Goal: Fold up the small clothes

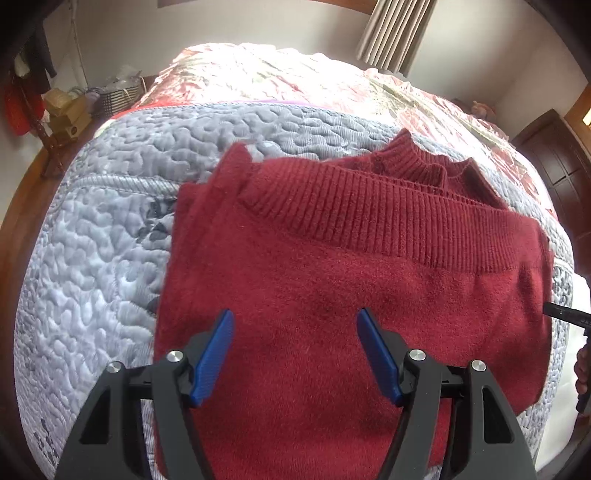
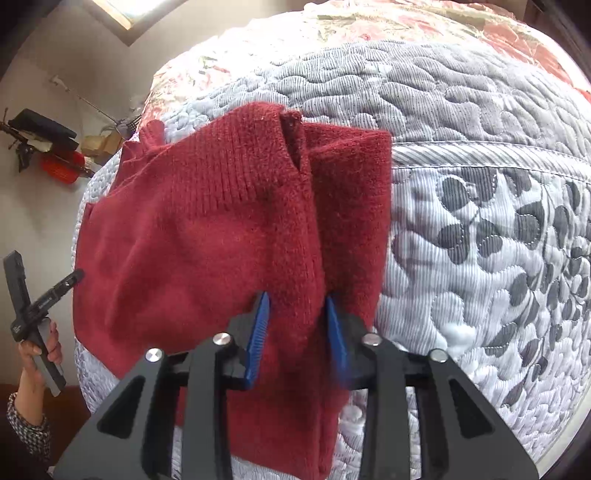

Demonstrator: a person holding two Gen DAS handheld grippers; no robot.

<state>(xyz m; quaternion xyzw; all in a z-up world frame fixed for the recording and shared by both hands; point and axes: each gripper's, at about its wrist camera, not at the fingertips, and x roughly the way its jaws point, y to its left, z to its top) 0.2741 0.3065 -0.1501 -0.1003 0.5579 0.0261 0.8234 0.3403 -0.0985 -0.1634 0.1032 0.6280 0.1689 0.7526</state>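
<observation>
The left gripper [image 1: 295,350] hangs with jaws spread wide above the sweater [image 1: 351,277]. The right gripper [image 2: 297,332] pinches a raised sweater fold; bare quilt [image 2: 480,240] lies beside it.

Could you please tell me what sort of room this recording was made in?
Most likely a bedroom at home. The red sweater lies on a bed spread with a grey quilted bedspread; a curtain hangs by the far wall, and a dark wooden cabinet stands alongside.

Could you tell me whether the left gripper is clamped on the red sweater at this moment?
No, the left gripper is open, its blue fingers spread wide above the red sweater with no fabric pinched between them.
</observation>
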